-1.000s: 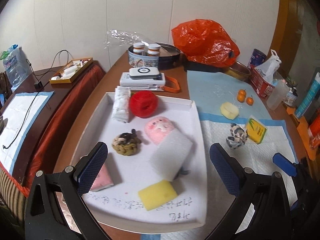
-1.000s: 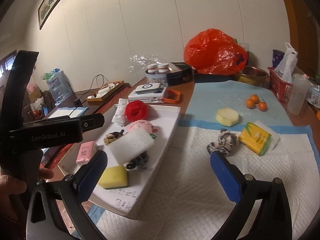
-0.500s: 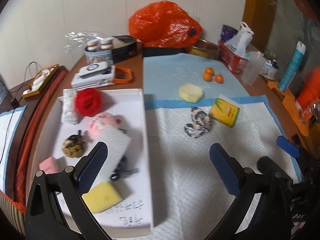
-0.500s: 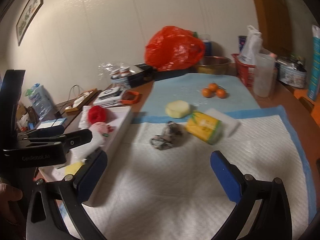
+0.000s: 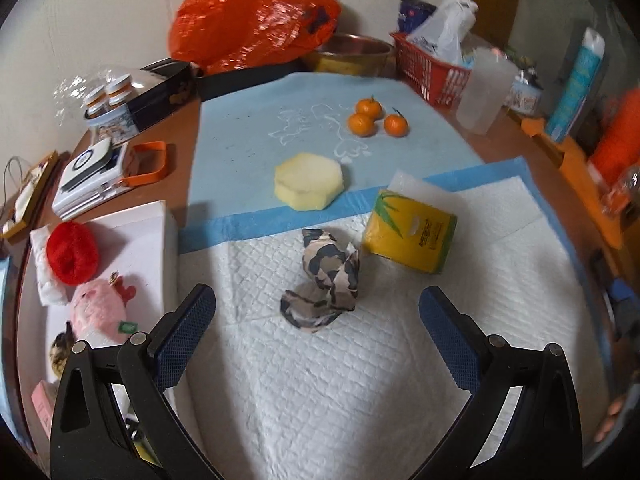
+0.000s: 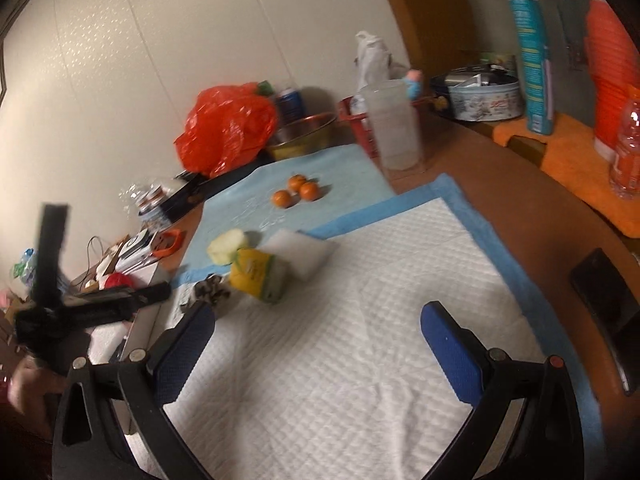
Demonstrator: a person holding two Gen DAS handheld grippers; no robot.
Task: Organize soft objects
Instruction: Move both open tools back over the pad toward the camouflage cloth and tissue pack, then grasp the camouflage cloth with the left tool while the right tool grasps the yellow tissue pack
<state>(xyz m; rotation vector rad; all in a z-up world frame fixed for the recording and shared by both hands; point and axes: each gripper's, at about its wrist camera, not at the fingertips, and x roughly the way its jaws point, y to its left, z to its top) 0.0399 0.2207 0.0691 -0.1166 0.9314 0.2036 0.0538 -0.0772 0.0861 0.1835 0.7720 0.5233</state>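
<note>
The white quilted pad is covering the near part of the counter, overlapping a pale blue pad toward the far edge. A white tray is sitting at the counter's left edge, holding a red pompom and a pink plush toy, among other soft items.

Three soft objects are lying outside the tray:
- The yellow tissue pack, a squarish wrapped block, is resting on the white pad with a white sponge touching its far side.
- The yellow sponge, octagonal and thick, is lying on the blue pad just beyond the pads' overlap.
- The camouflage cloth, a crumpled, knotted strip in tan, black and grey, is sitting mid-pad, near the tissue pack.

The left gripper is hovering with its jaws spread wide and holding nothing, the cloth lying just ahead between them. The right gripper is likewise released and empty, over bare pad.

Judged step: picking up the cloth with the left gripper for transfer to the tray.
1. Lower the jaws so that they are straddling the tallest fold.
2. Close on the bulk of the cloth, not on a loose tail, since it is likely to unravel.
3. Avoid pinching the pad beneath.
</note>
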